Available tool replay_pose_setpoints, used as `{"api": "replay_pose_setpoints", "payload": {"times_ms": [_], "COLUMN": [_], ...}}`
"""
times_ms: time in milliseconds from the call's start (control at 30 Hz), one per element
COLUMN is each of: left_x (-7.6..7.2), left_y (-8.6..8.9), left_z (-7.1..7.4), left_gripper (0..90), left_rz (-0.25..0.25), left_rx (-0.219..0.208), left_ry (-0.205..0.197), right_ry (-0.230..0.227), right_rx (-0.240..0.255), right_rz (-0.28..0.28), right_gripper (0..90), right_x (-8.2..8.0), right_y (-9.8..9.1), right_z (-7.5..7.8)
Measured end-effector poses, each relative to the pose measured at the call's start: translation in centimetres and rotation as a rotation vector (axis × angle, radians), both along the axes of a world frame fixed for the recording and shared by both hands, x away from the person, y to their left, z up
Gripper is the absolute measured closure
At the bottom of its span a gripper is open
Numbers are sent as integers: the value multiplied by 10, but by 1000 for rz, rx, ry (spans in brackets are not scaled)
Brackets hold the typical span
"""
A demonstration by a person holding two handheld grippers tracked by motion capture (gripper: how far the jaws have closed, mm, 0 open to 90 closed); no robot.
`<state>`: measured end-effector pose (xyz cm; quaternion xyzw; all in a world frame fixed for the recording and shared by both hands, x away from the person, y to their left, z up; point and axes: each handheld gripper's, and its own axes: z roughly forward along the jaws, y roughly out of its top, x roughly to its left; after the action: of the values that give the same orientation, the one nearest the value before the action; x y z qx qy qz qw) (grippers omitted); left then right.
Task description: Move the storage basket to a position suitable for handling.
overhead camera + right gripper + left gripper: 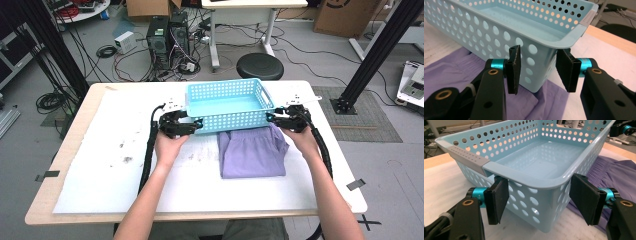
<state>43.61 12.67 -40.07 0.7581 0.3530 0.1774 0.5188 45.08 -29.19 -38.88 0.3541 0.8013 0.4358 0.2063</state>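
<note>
- White-covered table (115, 165): blue basket (227, 102) sits at its far middle, partly over the purple cloth (252, 152).
- Left gripper (192, 126), right gripper (274, 118): each straddles a near corner, ready to lift; left pads clear, right pads pinching.

Basket (227, 105) was light blue, perforated with round holes, with a grey dotted grip strip (466, 157) on one rim. Cloth (252, 152) was plain lilac. Gripper pads (514, 68) were black, on teal collars. Table cover (115, 165) was white, smudged dark.
</note>
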Motion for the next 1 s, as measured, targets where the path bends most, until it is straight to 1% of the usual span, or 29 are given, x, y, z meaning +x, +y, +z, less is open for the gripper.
{"api": "replay_pose_setpoints", "payload": {"times_ms": [67, 133, 233, 300, 333, 400, 433, 467, 500, 567, 633, 667, 733, 767, 833, 867, 900, 1000], "left_x": [6, 10, 16, 19, 21, 23, 24, 25, 25, 25, 23, 23, 21, 21, 20, 19, 18, 11], "left_y": [-5, -9, -13, -14, -15, -15, -14, -12, -11, -11, -13, -14, -16, -18, -18, -18, -17, -11], "left_z": [1, 0, -1, -1, -1, -3, -4, -5, -5, -6, -7, -8, -9, -11, -12, -12, -13, -13], "left_gripper": [323, 323, 323, 324, 324, 328, 336, 341, 349, 352, 351, 351, 344, 340, 318, 300, 283, 276], "left_rz": [-12, -21, -37, -42, -33, -19, -17, -16, -16, -15, -11, -16, -16, -15, 2, 12, 25, 45], "left_rx": [2, -10, 13, 15, 18, 38, 36, 23, 17, 20, 24, 38, 60, 63, 83, 82, 77, 69], "left_ry": [5, -6, -4, -2, 5, 1, -2, 5, 11, 9, 11, 14, 16, 16, 8, 9, 5, -13], "right_ry": [0, 7, 18, 28, 23, 29, 31, 26, 27, 16, 22, 22, 41, 43, 53, 54, 53, 25], "right_rx": [7, 17, 25, 17, 17, 20, 18, 15, 17, 13, 19, 21, 33, 34, 35, 34, 30, 34], "right_rz": [-9, -34, -56, -74, -77, -84, -83, -82, -86, -88, -100, -101, -105, -106, -113, -120, -123, -152], "right_gripper": [565, 564, 564, 558, 556, 557, 557, 557, 557, 557, 556, 543, 507, 485, 439, 415, 410, 380], "right_x": [0, -2, -3, -4, -5, -6, -6, -7, -8, -9, -9, -9, -8, -8, -8, -9, -10, -16], "right_y": [-3, -7, -11, -11, -11, -10, -10, -9, -8, -6, -6, -6, -7, -7, -6, -5, -6, -7], "right_z": [0, 0, -2, -3, -4, -5, -6, -6, -7, -7, -8, -9, -10, -11, -13, -13, -14, -13]}}
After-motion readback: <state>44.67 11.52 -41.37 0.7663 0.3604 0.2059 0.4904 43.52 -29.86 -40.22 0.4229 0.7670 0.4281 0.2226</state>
